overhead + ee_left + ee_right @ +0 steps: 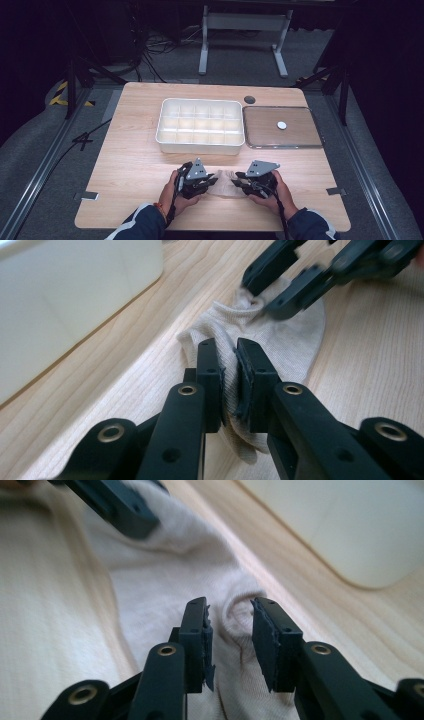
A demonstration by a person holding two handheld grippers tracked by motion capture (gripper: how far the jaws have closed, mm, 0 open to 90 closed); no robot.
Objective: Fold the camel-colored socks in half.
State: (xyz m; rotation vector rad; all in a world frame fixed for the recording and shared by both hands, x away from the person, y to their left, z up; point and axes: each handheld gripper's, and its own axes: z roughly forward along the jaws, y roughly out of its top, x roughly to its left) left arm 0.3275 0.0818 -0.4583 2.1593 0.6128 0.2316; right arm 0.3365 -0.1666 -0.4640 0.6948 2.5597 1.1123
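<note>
Left tool [227, 352] clamped on one end of beige knitted cotton sock [280, 340], laid flat on light wooden desk [130, 165] near white compartment tray [200, 142]. Right tool [230, 612] parted, sock fold between pads, unpressed.

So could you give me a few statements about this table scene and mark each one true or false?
1. The left gripper has its fingers pinched on the sock. True.
2. The right gripper is clamped tight on the sock. False: its fingers stand apart around a fold.
3. The white divided box holds socks. False: its compartments look empty.
4. A small white disc lies on the tray. True.
5. The sock lies inside the box. False: it lies on the table.
</note>
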